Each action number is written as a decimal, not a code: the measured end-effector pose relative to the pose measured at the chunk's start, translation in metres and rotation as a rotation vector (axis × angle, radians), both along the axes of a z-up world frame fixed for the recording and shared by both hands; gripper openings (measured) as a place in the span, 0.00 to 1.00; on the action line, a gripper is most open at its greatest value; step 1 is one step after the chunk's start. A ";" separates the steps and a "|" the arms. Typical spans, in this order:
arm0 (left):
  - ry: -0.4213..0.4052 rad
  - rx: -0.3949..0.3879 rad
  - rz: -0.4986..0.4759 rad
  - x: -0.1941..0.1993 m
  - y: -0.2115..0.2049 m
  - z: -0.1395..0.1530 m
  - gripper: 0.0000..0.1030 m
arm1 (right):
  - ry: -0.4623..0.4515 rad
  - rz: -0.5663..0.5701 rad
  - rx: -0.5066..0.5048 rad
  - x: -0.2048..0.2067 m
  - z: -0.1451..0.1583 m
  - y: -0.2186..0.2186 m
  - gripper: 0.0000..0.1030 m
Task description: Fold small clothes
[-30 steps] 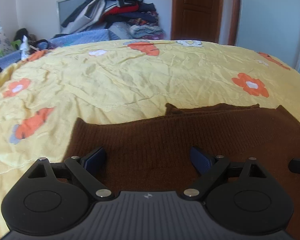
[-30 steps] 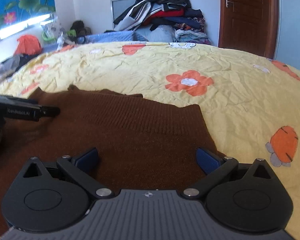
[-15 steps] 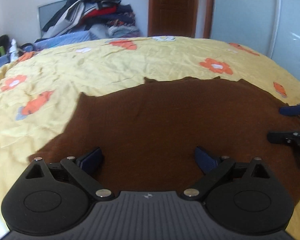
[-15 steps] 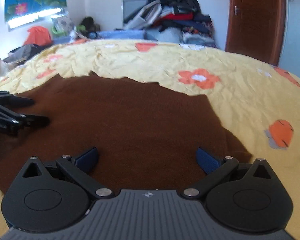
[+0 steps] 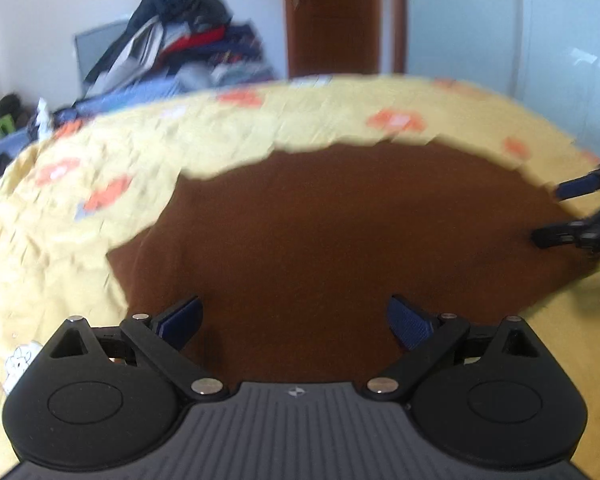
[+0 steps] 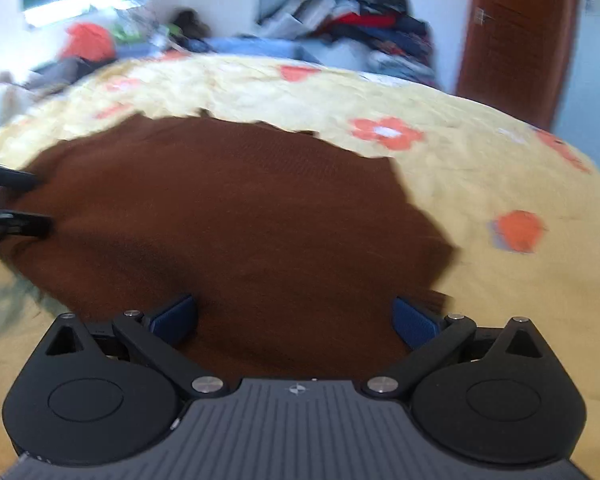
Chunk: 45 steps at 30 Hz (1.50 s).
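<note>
A brown knitted garment (image 5: pixel 332 232) lies spread flat on the yellow flowered bedsheet (image 5: pixel 100 160); it also shows in the right wrist view (image 6: pixel 236 216). My left gripper (image 5: pixel 294 320) is open and empty above the garment's near left part. My right gripper (image 6: pixel 294 320) is open and empty above its near right part. Each gripper shows in the other's view, the right gripper (image 5: pixel 556 216) at the right edge and the left gripper (image 6: pixel 32 204) at the left edge. Both views are motion-blurred.
A heap of clothes (image 5: pixel 180 48) is piled against the far wall beyond the bed, also in the right wrist view (image 6: pixel 360 20). A brown door (image 5: pixel 336 16) stands behind. Clutter (image 6: pixel 88 44) lies at the far left of the bed.
Both grippers have pulled back and risen from the garment's far ribbed edge toward its near side. More of the garment shows now. Both stayed open.
</note>
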State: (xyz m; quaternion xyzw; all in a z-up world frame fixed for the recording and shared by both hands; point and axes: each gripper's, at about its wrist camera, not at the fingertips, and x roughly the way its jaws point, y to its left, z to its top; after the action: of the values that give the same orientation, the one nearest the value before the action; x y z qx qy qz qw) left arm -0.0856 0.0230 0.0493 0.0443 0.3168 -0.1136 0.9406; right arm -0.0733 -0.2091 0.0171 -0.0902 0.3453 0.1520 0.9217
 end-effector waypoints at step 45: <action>0.085 -0.604 0.468 -0.042 0.123 0.013 0.74 | 0.110 -0.212 0.527 -0.046 0.021 -0.109 0.77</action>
State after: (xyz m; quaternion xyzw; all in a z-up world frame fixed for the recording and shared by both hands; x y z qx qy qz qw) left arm -0.1280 0.1456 0.0619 -0.3128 0.3091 0.0142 0.8980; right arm -0.1193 -0.3185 0.0383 0.1974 0.3509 0.1439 0.9040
